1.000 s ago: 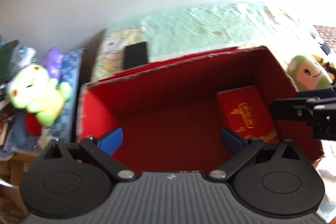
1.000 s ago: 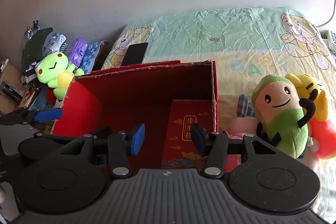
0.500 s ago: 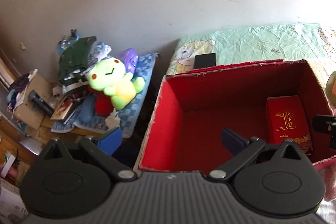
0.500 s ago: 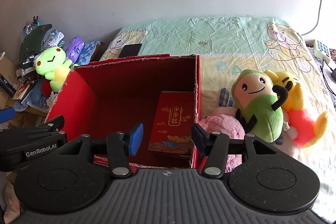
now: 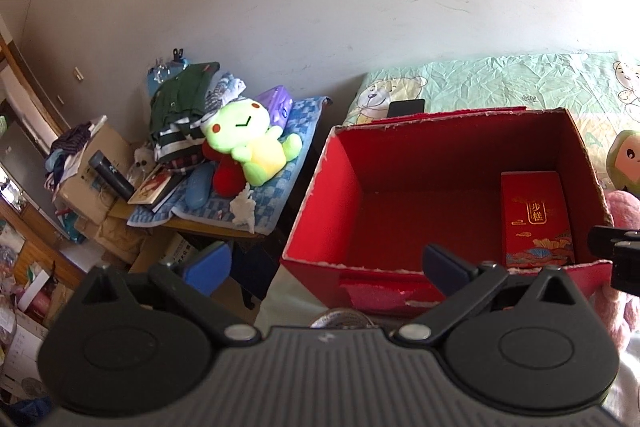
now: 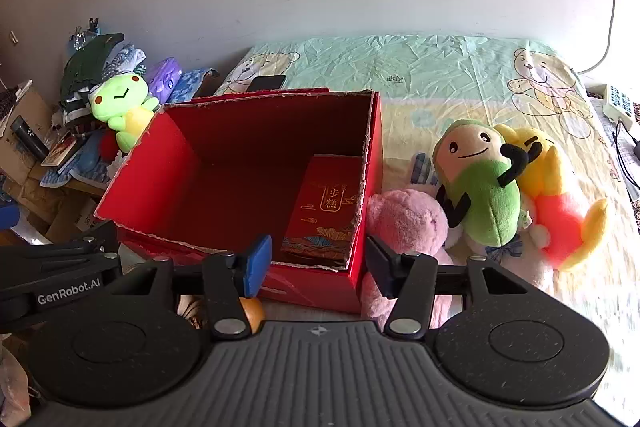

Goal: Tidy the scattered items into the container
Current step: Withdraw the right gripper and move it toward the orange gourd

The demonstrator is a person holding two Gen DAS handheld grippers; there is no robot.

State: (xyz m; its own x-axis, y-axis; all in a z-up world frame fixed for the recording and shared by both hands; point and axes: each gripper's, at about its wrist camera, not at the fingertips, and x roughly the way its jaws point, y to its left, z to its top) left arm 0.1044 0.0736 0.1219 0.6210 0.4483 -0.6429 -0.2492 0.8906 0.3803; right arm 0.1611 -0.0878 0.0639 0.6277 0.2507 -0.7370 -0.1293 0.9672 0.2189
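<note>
A red cardboard box stands open on the bed. A smaller red gift box lies inside at its right. My left gripper is open and empty, in front of the box's near left corner. My right gripper is open and empty, over the box's near right corner. A pink plush leans against the box's right wall. A green plush and a yellow and orange plush lie to its right on the bed.
The bed has a green bear-print sheet. A black phone lies behind the box. A side table left of the bed holds a green frog plush, clothes and books. A remote lies at the bed's far right.
Both grippers have pulled back and up from the box, so the whole box and the plush toys now show. The left gripper has also swung to the left. Both stay open.
</note>
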